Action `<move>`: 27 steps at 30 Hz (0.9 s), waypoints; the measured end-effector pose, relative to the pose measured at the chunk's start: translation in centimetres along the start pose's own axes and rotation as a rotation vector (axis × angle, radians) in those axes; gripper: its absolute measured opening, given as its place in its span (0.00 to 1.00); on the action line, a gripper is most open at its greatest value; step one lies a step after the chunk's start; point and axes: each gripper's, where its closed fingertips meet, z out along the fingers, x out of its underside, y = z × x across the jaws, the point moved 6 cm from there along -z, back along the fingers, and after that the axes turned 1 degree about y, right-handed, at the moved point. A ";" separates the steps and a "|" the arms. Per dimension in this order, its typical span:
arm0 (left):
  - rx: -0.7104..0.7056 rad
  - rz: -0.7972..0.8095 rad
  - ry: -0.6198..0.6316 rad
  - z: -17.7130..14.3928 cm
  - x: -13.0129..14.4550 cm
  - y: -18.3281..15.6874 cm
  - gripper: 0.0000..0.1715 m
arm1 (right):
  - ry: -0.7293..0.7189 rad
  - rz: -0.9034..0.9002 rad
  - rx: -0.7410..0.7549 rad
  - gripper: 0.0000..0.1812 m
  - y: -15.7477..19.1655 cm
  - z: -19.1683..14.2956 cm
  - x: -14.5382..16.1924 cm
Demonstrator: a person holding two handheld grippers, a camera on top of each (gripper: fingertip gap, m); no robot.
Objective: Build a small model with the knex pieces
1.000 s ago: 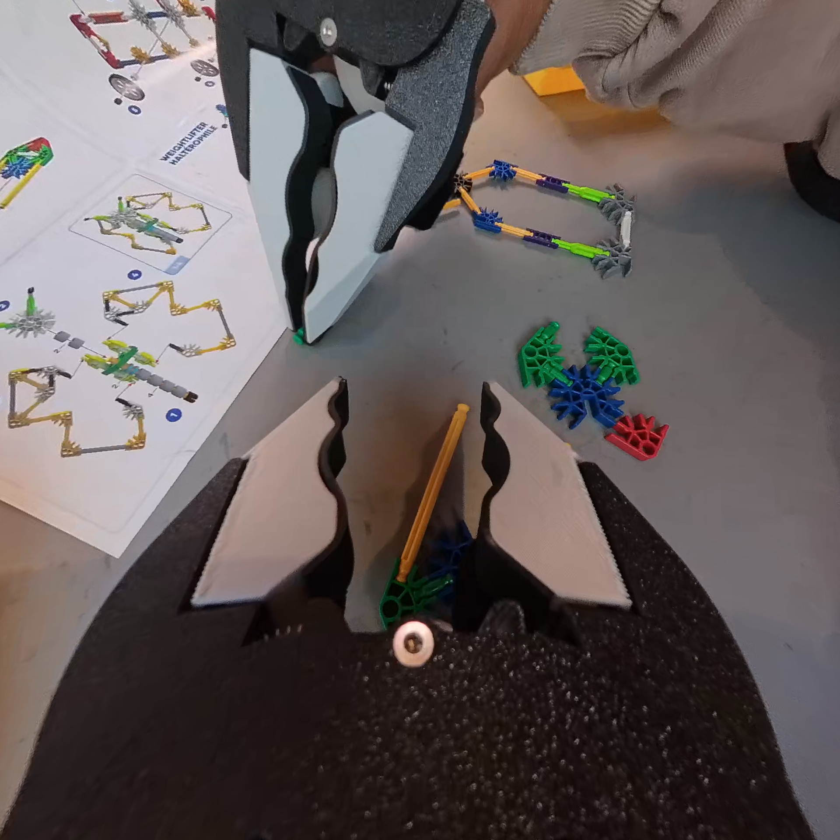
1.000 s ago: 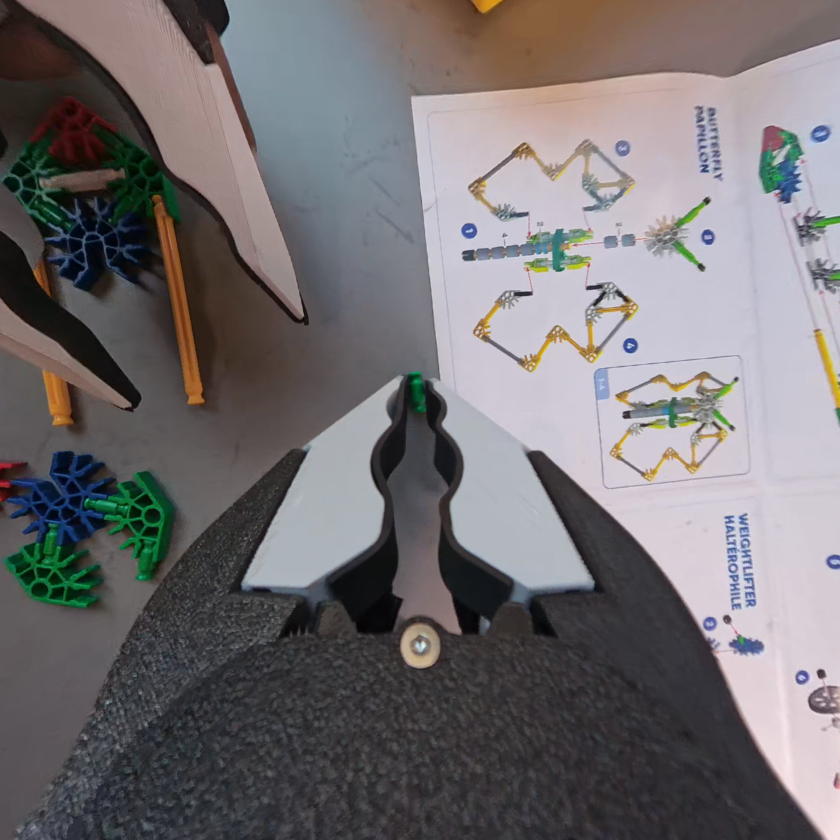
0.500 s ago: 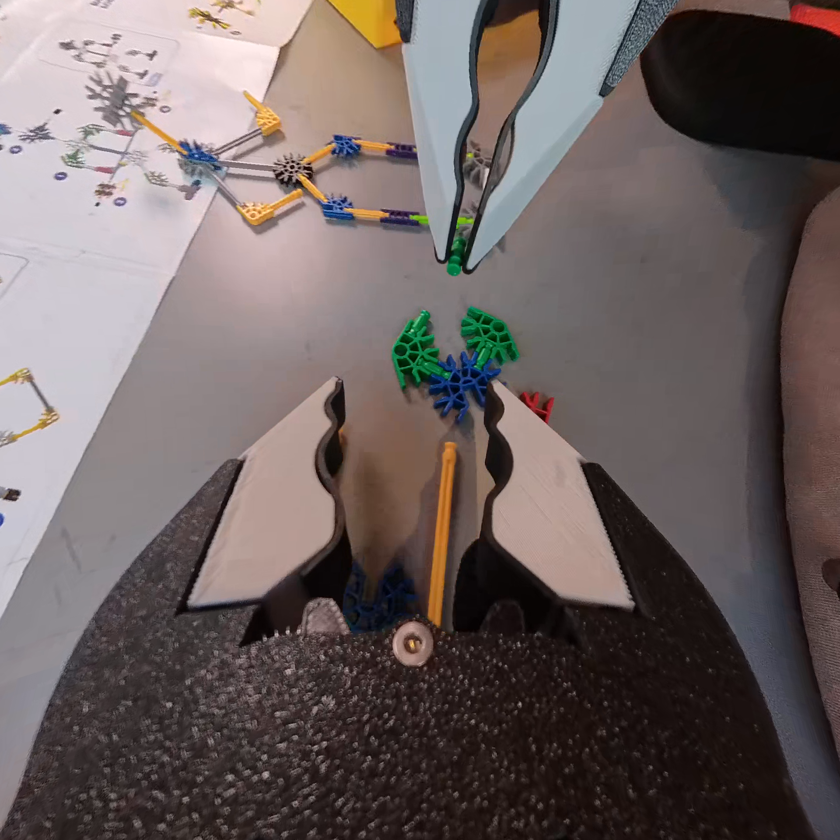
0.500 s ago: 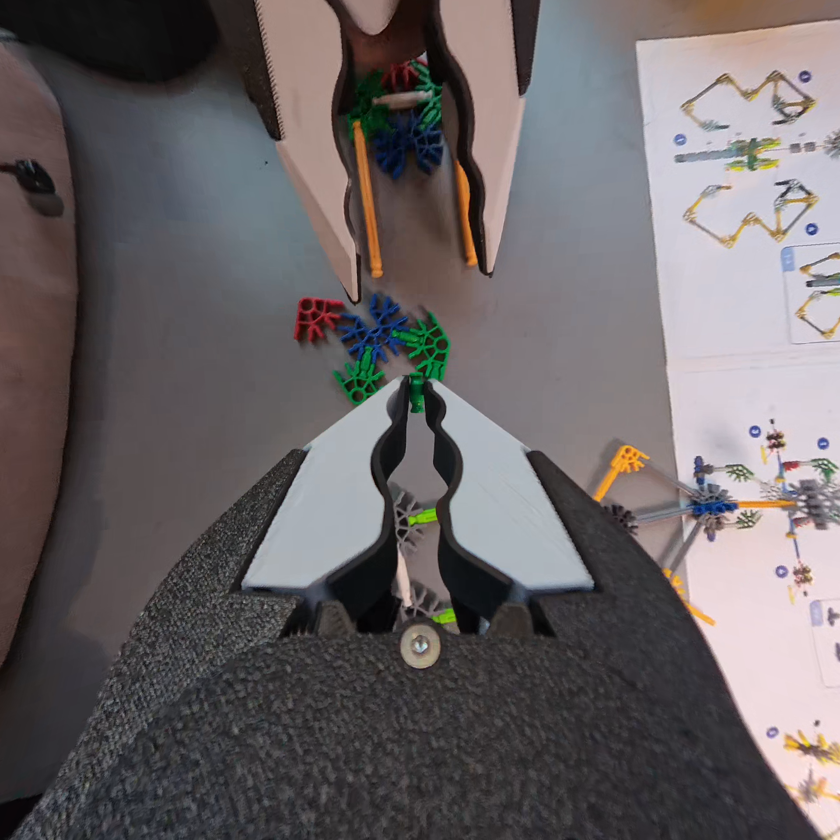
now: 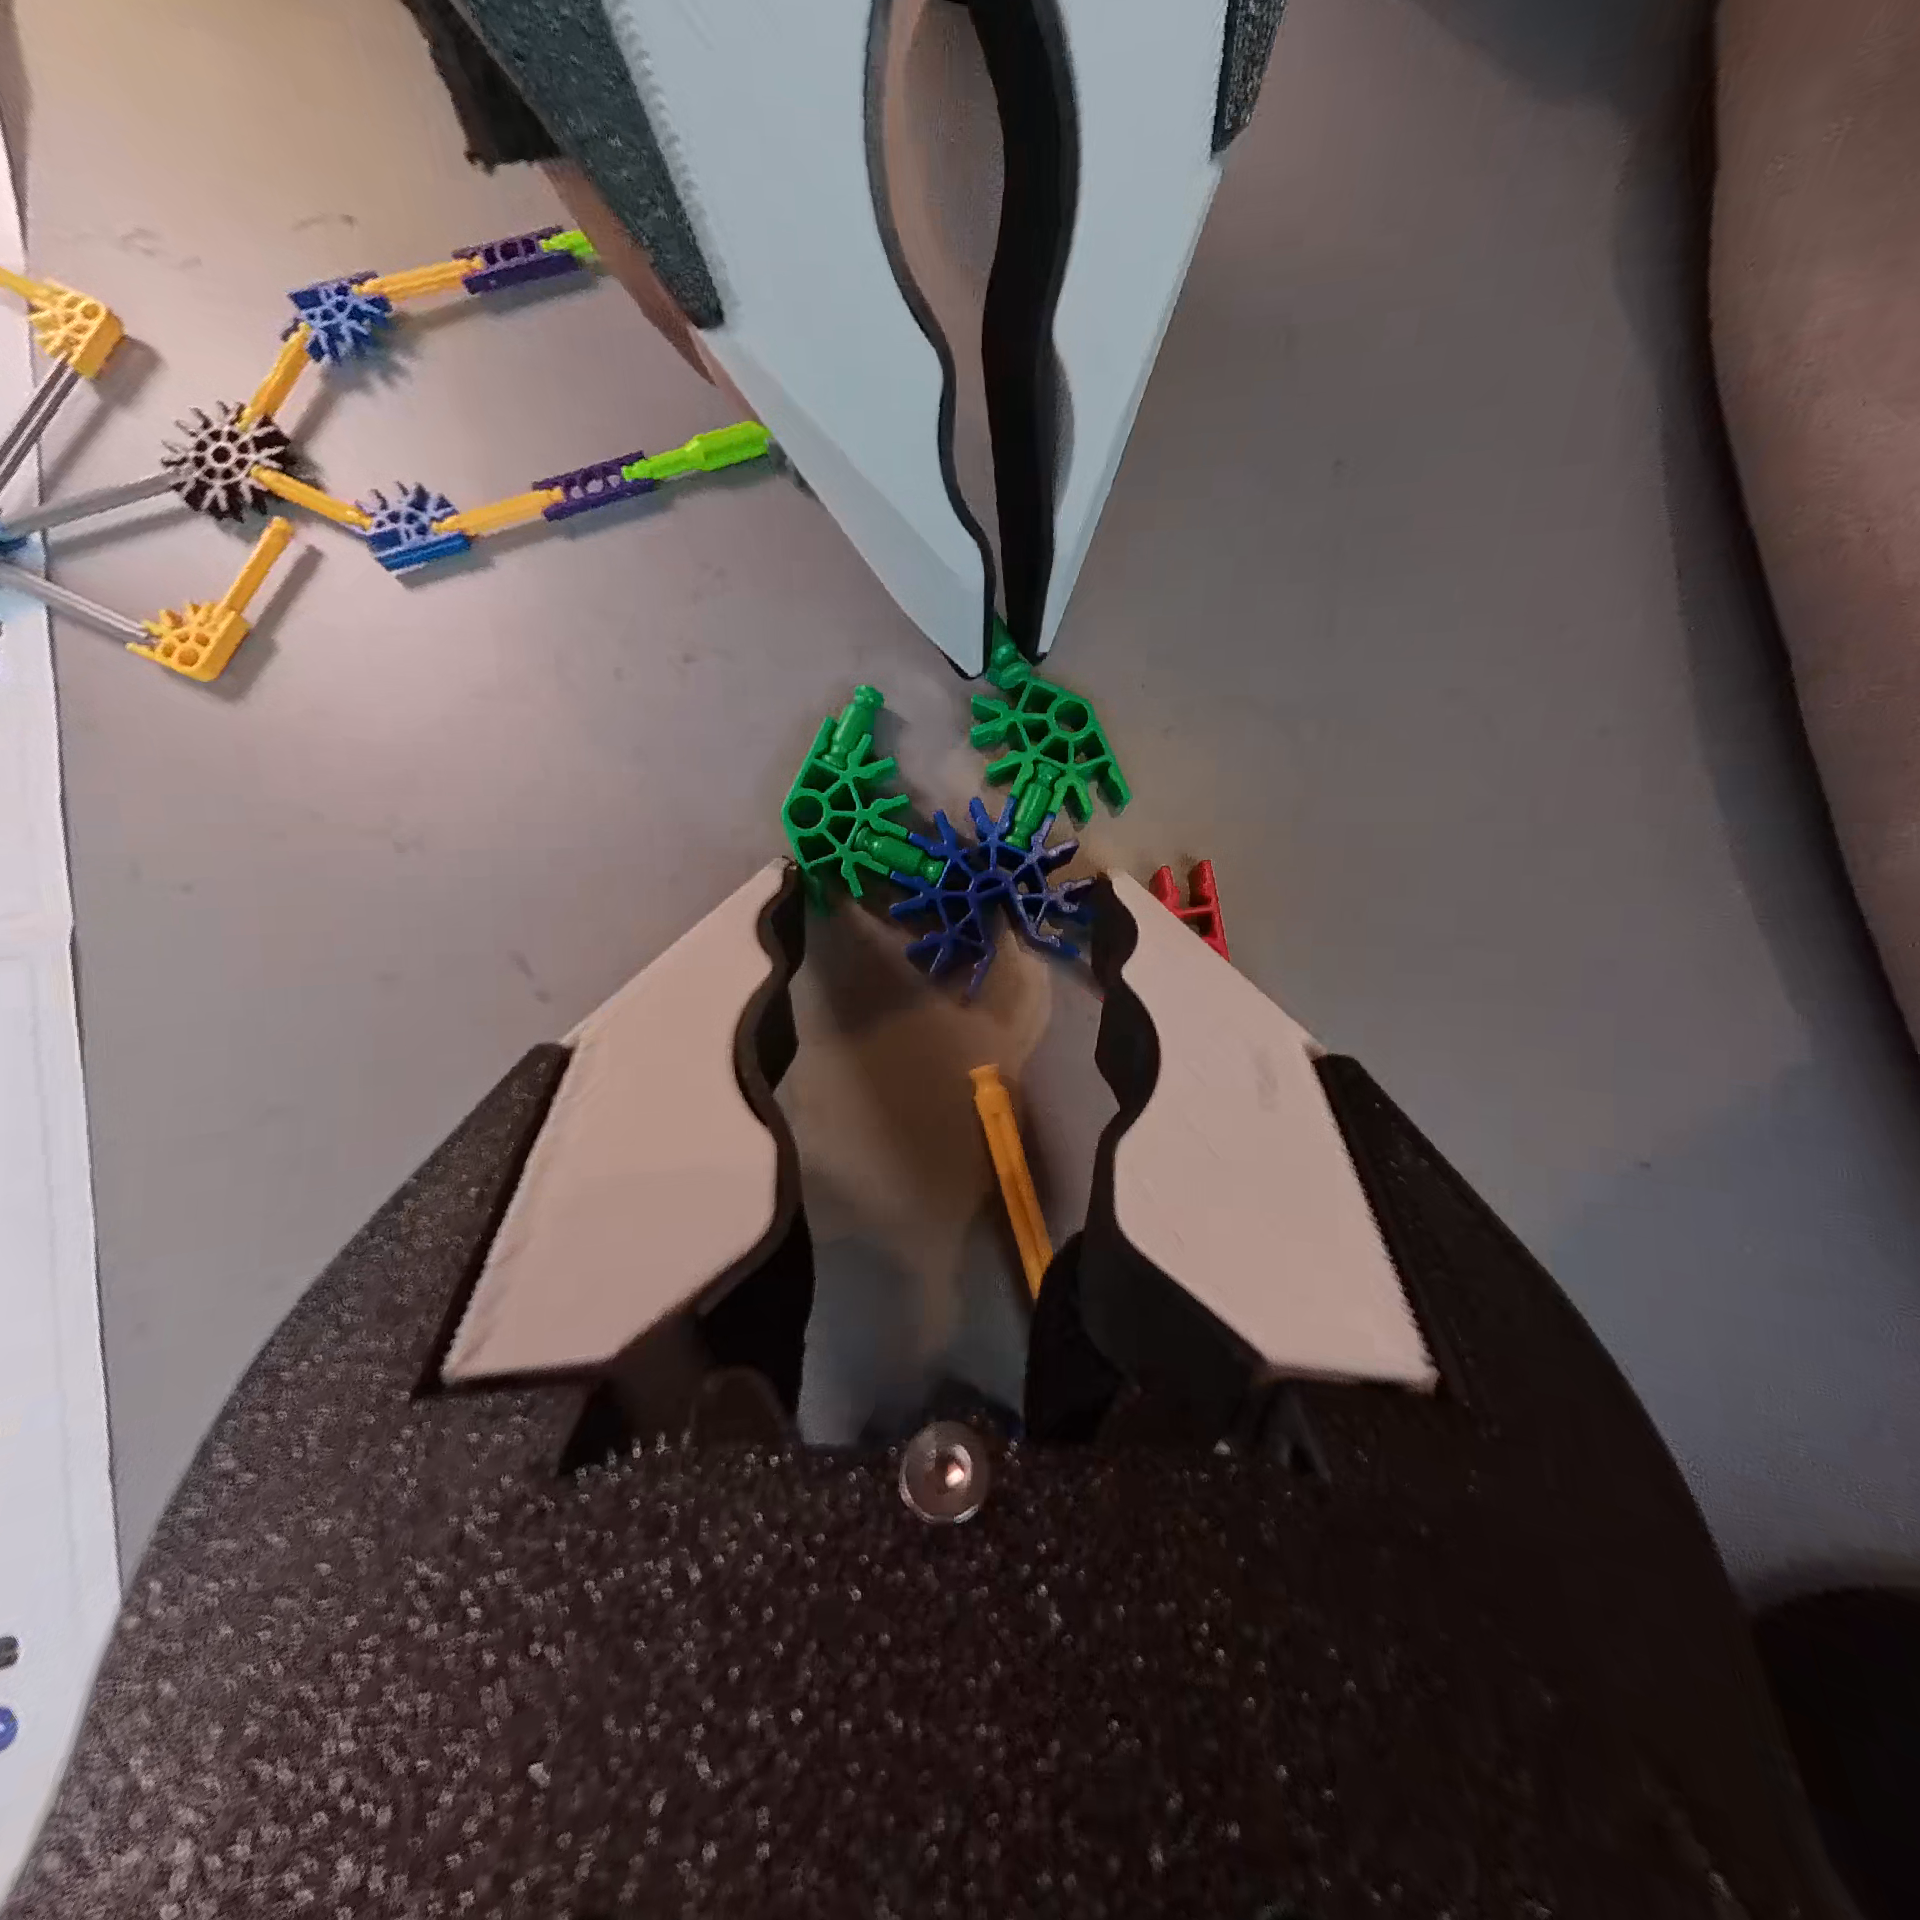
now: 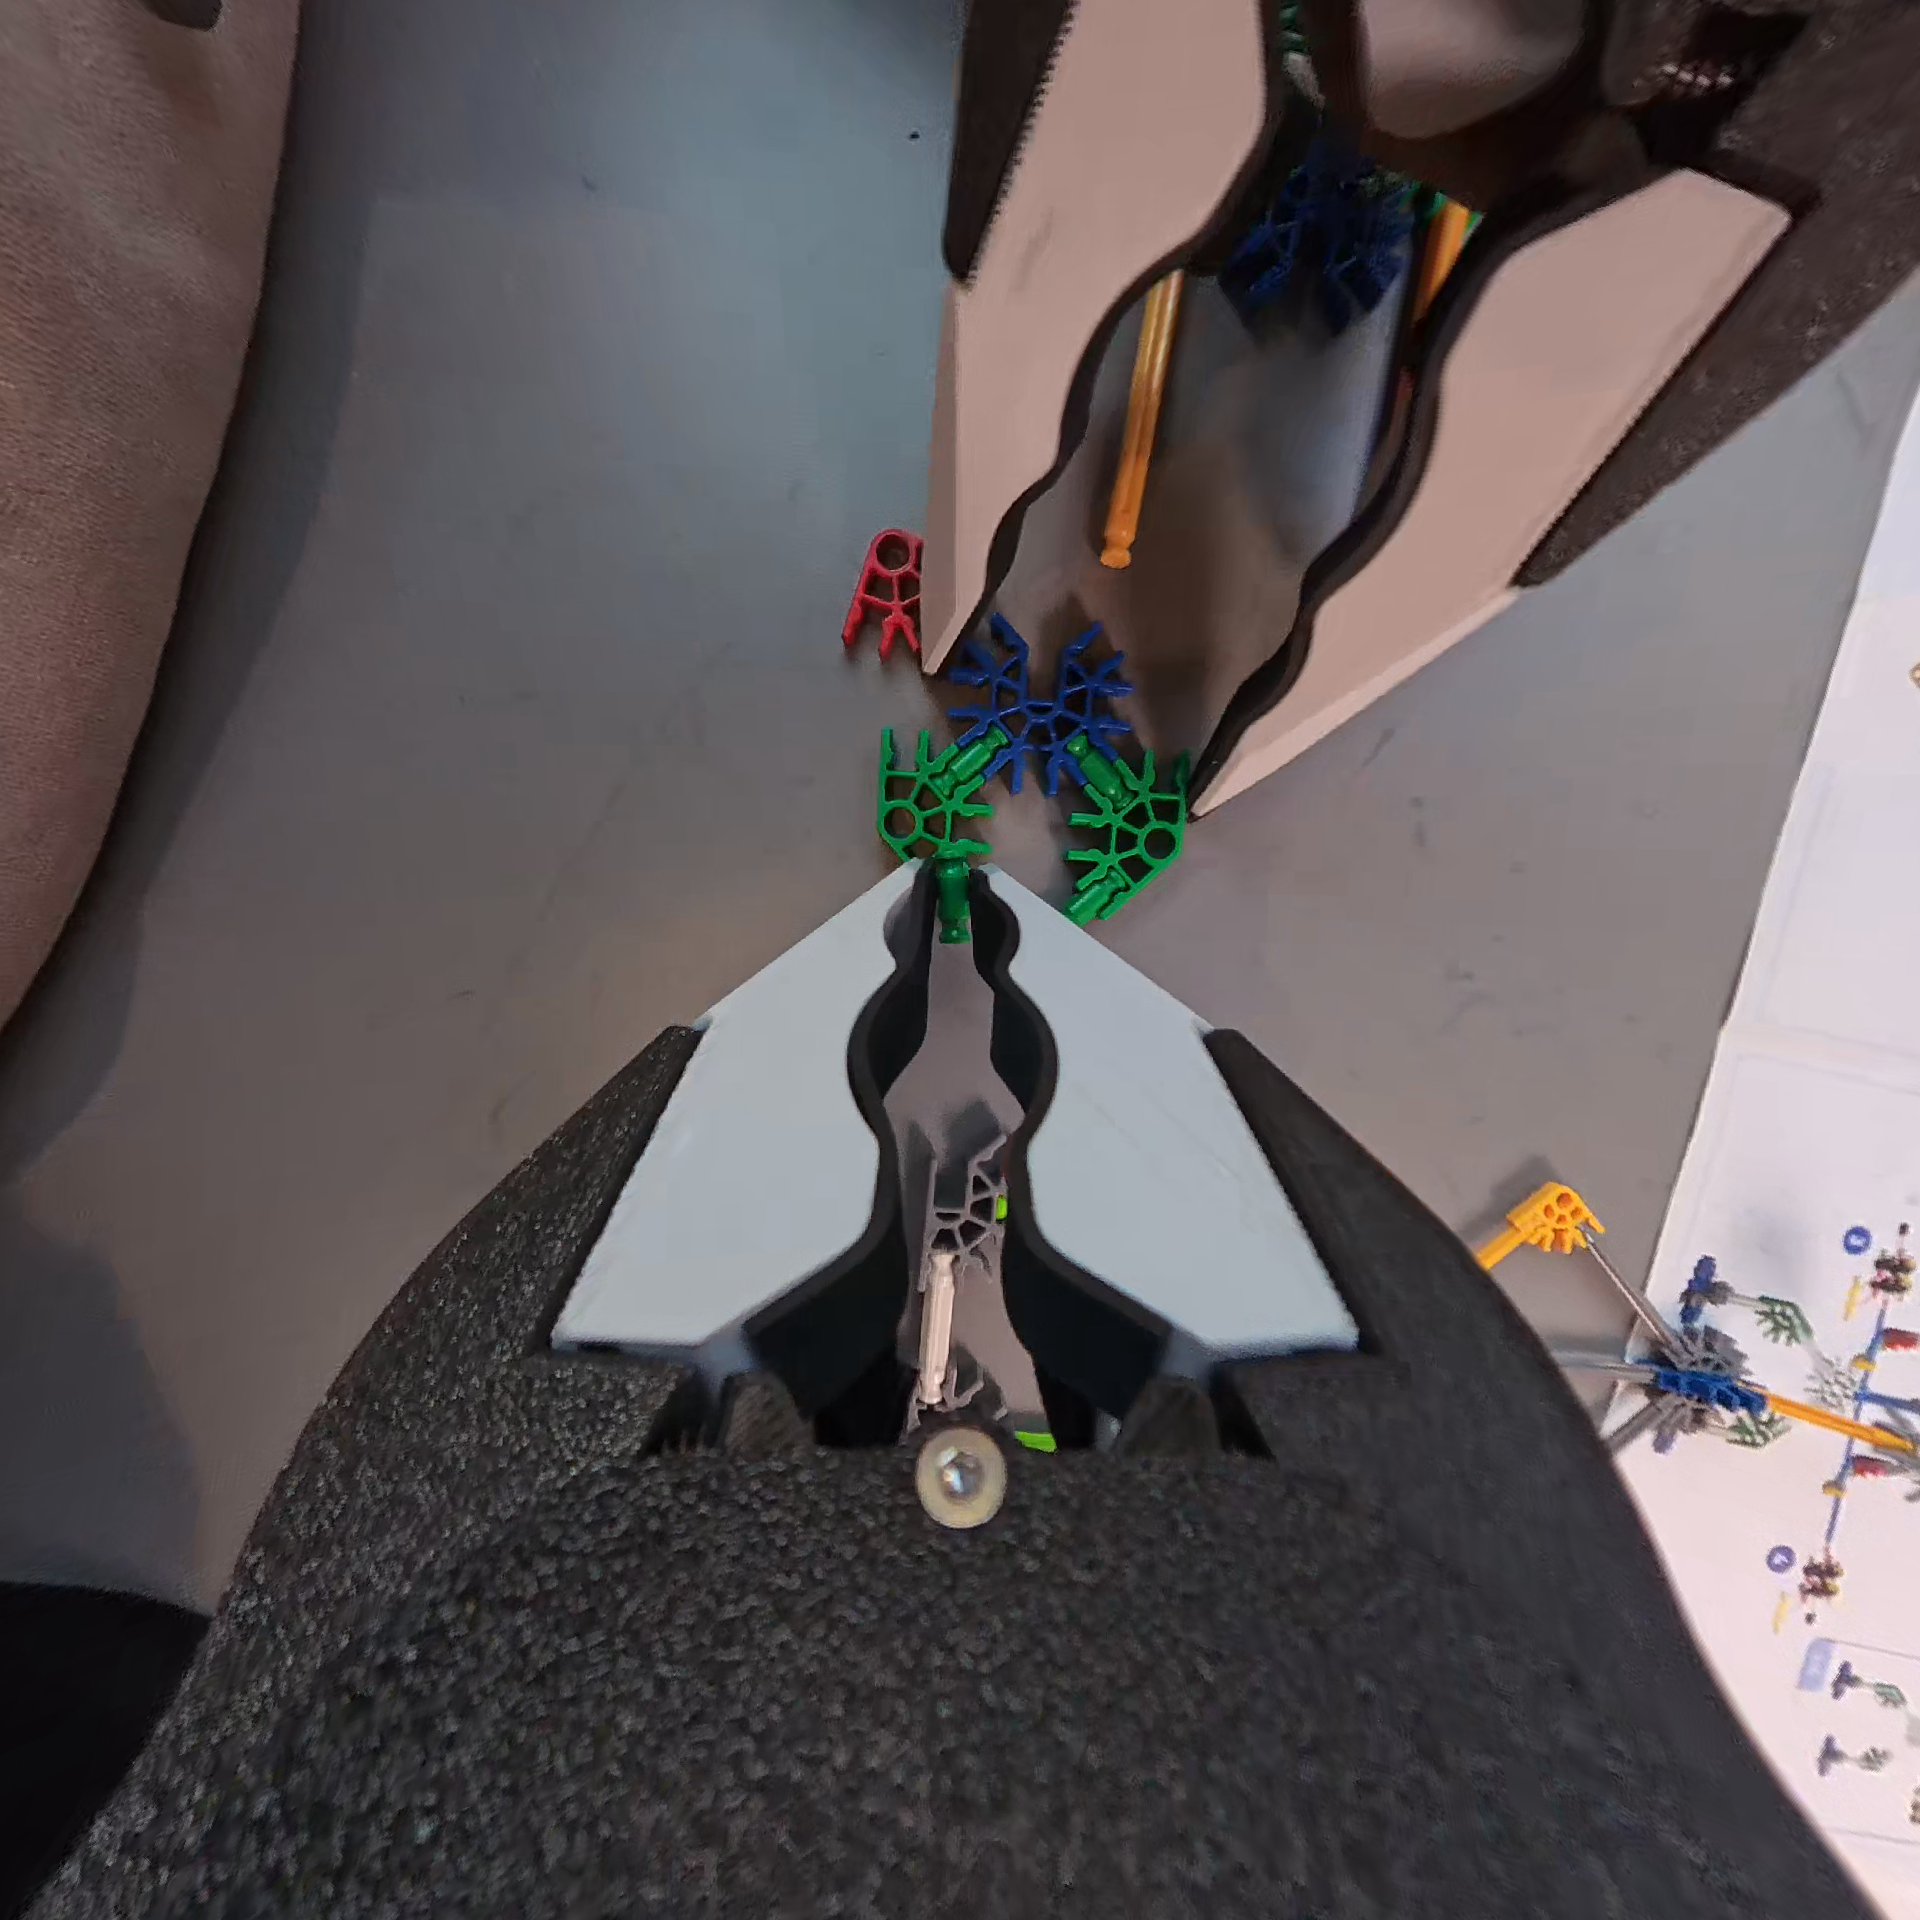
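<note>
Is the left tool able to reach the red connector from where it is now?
Probably yes: the left tool is open, and the red connector lies free on the table just outside one fingertip; nothing covers it.

Grey counter (image 6: 520, 727) has a half-built rod-and-connector model (image 5: 343, 416) lying flat with yellow, purple, lime and blue bits around a black hub; white instruction sheet (image 6: 1829, 1351) sits along the edge, partly under the model's far end; a lone red connector (image 6: 888, 592) lies nearby; brownish fabric (image 6: 114, 416) at the side.
</note>
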 end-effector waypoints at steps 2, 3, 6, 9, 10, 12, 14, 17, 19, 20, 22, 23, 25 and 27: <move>0.052 0.045 0.004 -0.1 0.1 0.3 0.32 | 0.018 -0.028 -0.007 0.03 0.2 0.1 0.0; 0.074 0.061 0.007 -0.2 0.1 0.4 0.32 | 0.028 -0.034 -0.015 0.03 0.3 0.2 0.0; 0.123 0.087 0.017 -0.3 0.1 0.7 0.32 | 0.047 -0.052 -0.017 0.03 0.4 0.6 -0.1; 0.142 0.111 0.024 -0.3 0.1 0.8 0.32 | 0.045 -0.064 -0.018 0.03 0.3 0.8 -0.4; 0.147 0.116 0.024 -0.3 0.1 0.9 0.32 | 0.047 -0.068 -0.021 0.03 0.3 0.8 -0.5; 0.154 0.121 0.021 -0.3 0.2 0.9 0.32 | 0.052 -0.079 -0.027 0.03 0.2 0.9 -0.7; 0.155 0.126 0.018 -0.3 0.2 0.9 0.32 | 0.065 -0.091 -0.037 0.03 0.2 1.1 -0.8; 0.155 0.129 0.012 -0.3 0.2 0.9 0.32 | 0.077 -0.107 -0.043 0.03 0.2 1.2 -0.9; 0.156 0.130 0.009 -0.3 0.2 0.9 0.32 | 0.077 -0.112 -0.040 0.04 0.1 1.2 -0.9; 0.156 0.130 0.007 -0.3 0.2 0.9 0.32 | 0.076 -0.113 -0.041 0.05 0.1 1.2 -0.9; 0.155 0.129 0.002 -0.3 0.3 0.9 0.32 | 0.072 -0.109 -0.040 0.08 0.2 1.1 -0.9; 0.155 0.128 0.001 -0.3 0.3 0.9 0.32 | 0.066 -0.106 -0.039 0.08 0.2 1.0 -0.9; 0.156 0.128 -0.002 -0.3 0.3 0.9 0.32 | 0.050 -0.089 -0.042 0.07 0.2 0.6 -1.0; 0.156 0.128 -0.003 -0.3 0.3 0.9 0.32 | 0.037 -0.065 -0.038 0.02 0.1 0.2 -0.9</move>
